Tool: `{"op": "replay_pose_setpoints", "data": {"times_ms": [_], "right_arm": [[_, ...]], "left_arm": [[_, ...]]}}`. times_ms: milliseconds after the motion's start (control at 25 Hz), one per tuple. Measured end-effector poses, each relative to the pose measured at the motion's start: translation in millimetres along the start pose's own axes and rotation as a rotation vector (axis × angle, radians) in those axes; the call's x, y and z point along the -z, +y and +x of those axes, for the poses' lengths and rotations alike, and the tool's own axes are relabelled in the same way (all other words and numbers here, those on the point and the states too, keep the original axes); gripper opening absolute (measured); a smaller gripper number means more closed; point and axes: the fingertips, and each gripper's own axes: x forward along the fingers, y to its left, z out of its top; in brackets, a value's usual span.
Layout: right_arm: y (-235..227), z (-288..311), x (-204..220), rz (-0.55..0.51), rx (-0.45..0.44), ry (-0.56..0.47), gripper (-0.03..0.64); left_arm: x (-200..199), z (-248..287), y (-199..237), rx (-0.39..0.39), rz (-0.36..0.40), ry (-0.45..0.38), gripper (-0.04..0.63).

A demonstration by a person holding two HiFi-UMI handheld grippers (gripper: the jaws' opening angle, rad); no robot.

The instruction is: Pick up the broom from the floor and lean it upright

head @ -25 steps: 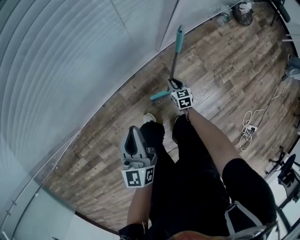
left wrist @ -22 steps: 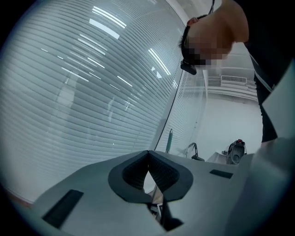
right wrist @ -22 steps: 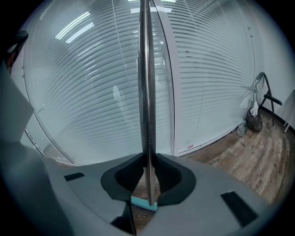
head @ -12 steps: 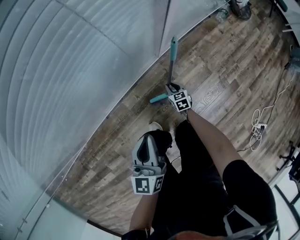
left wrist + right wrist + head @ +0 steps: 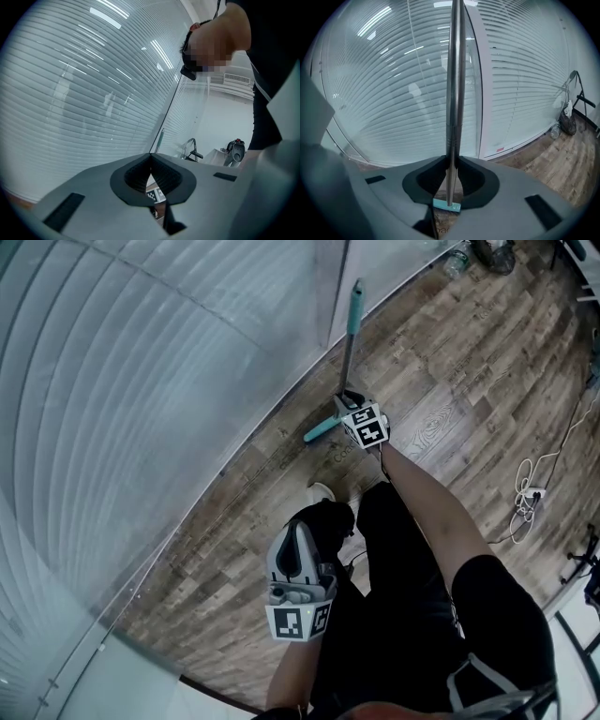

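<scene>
Head view: the right tongs [image 5: 349, 401] have sunk, carrying the steel-poled, teal-headed broom [image 5: 349, 348], which stands steeply at the wooden floor's [image 5: 450, 381] edge by the blind-covered glass wall [image 5: 187, 381].

Left gripper view: the left tongs [image 5: 151, 157] are closed on nothing.

Right gripper view: the right tongs [image 5: 451, 161] clamp the pole [image 5: 453, 93] just above the head. The head is probably nearly grounded, and the leaning remains.
</scene>
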Motion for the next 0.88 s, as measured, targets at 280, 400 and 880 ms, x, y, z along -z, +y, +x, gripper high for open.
{"op": "replay_pose_setpoints", "data": {"times_ms": [280, 400, 880], "right_arm": [[-0.1, 17.8, -13.7, -0.004, 0.025, -0.032, 0.086], [2.2, 19.1, -8.6, -0.028, 0.048, -0.030, 0.086], [8.7, 6.8, -15.9, -0.050, 0.009, -0.047, 0.164]], "left_arm": [[5.2, -7.4, 7.7, -0.017, -0.010, -0.001, 0.018], [6.1, -12.4, 9.5, -0.019, -0.019, -0.005, 0.018], [1.6, -12.2, -6.2, 0.031, -0.027, 0.003, 0.018]]}}
